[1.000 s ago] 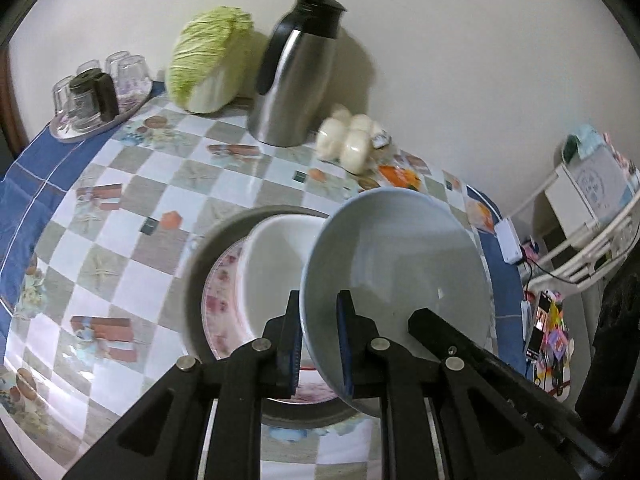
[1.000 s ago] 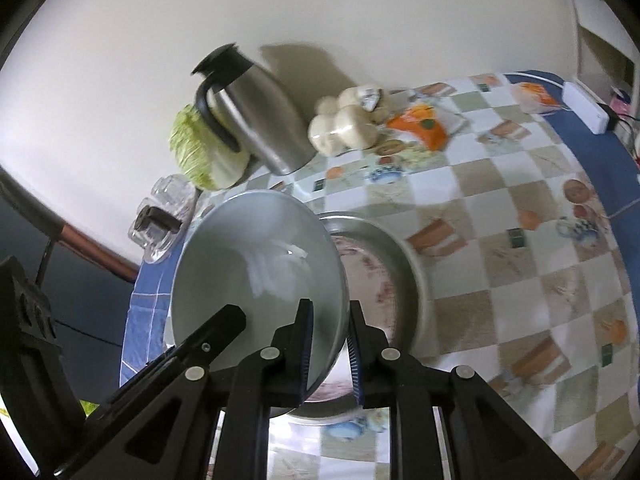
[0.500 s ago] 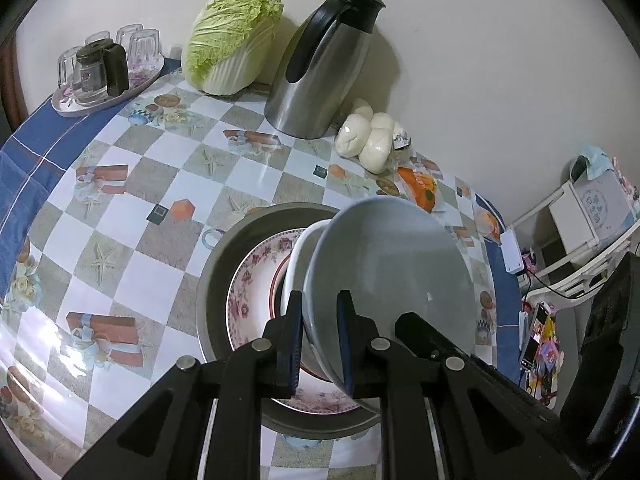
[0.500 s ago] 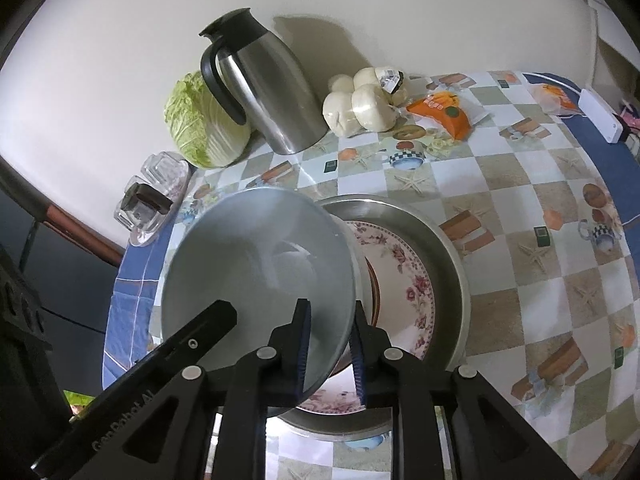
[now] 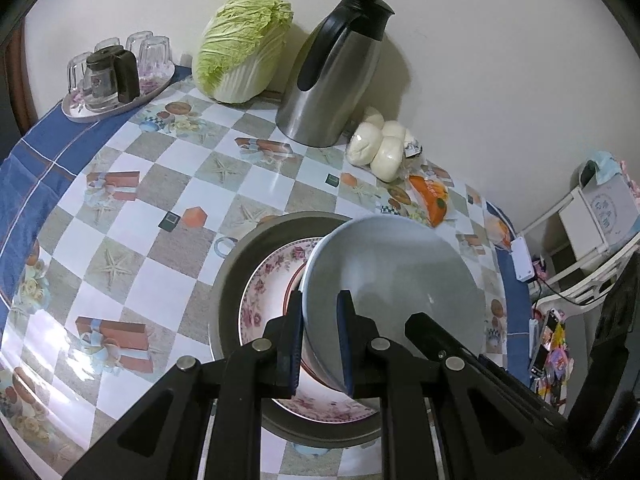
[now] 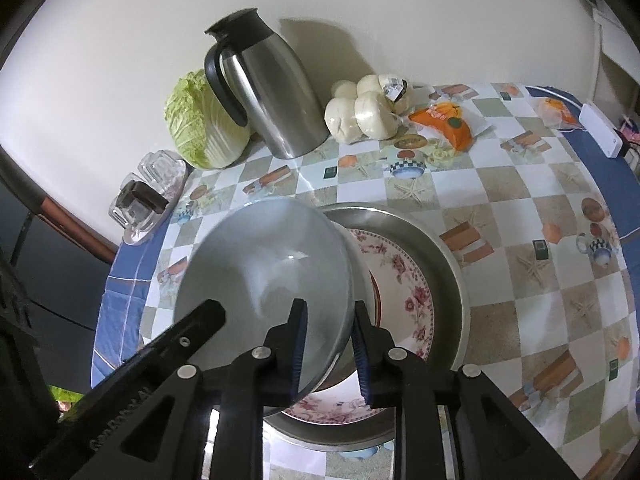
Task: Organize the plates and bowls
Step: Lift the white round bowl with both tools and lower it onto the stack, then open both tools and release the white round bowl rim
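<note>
**Fingers.** Your left gripper (image 5: 318, 336) pinches the near rim of the grey bowl (image 5: 394, 280), one pad inside, one outside. Your right gripper (image 6: 328, 344) straddles the opposite rim; its jaws have just been opening, and the outer pad stands clear of the rim.

**Item held.** Grey bowl: round, no long axis; mouth faces up, tilted, nested in a white bowl (image 6: 360, 276) beneath it.

**Location.** On the floral plate (image 6: 412, 292), inside the steel basin (image 6: 452, 264), on the checked tablecloth (image 5: 132, 264).

**Step.** Setting the bowl onto the stack; judged nearly seated.

**Next.** Release your left pinch too, then lift both grippers straight off, so the rim isn't dragged.
</note>
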`<state>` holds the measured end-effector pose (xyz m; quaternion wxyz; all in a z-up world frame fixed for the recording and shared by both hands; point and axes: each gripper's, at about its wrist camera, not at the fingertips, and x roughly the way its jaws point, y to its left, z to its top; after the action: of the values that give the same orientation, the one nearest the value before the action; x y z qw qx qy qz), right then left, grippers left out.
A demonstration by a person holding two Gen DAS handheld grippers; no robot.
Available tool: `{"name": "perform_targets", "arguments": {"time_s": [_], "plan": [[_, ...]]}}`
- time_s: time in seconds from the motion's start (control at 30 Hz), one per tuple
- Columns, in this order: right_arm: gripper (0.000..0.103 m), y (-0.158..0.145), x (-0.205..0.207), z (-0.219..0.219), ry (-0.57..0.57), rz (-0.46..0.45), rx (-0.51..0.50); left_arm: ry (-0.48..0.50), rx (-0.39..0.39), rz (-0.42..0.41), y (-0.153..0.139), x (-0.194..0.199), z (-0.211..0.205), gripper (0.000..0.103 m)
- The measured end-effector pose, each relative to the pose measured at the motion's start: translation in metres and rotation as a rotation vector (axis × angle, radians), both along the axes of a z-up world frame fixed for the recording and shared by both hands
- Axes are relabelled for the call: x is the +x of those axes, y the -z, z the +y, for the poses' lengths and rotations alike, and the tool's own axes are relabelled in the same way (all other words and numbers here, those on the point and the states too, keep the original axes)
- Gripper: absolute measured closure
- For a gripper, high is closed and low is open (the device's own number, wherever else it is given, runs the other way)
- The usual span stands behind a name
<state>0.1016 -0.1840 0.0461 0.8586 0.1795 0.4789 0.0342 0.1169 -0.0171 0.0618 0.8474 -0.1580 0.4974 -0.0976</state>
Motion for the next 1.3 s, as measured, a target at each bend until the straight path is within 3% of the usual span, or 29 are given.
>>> {"name": "perform_targets", "arguments": {"time_s": [0.13, 0.23, 0.57, 0.73, 1.07, 1.1, 1.17, 1.3], "plan": [[0.072, -0.004, -0.001, -0.003, 0.005, -0.021, 0.012, -0.006, 0.007, 0.005, 0.002, 0.001, 0.0, 0.088], [0.062, -0.008, -0.003, -0.005, 0.018, -0.033, -0.01, -0.01, 0.004, 0.01, 0.002, 0.001, 0.001, 0.088], [0.062, -0.015, -0.008, -0.026, 0.056, -0.081, 0.054, -0.021, -0.021, 0.017, 0.001, -0.001, 0.006, 0.088], [0.058, -0.002, -0.006, -0.043, 0.085, -0.054, 0.116, -0.019, -0.047, 0.019, 0.0, -0.001, 0.011, 0.083], [0.058, -0.005, -0.011, -0.037, 0.06, -0.052, 0.078, -0.035, -0.024, -0.002, -0.002, -0.006, 0.019, 0.049], [0.056, -0.006, -0.013, -0.037, 0.061, -0.053, 0.072, -0.036, -0.018, -0.006, -0.003, -0.007, 0.02, 0.047], [0.042, -0.008, -0.015, -0.036, 0.062, -0.055, 0.06, -0.037, -0.003, -0.017, -0.005, -0.009, 0.021, 0.038], [0.033, -0.012, -0.022, -0.033, 0.058, -0.068, 0.026, -0.037, 0.028, -0.02, -0.004, -0.014, 0.025, 0.033]]}}
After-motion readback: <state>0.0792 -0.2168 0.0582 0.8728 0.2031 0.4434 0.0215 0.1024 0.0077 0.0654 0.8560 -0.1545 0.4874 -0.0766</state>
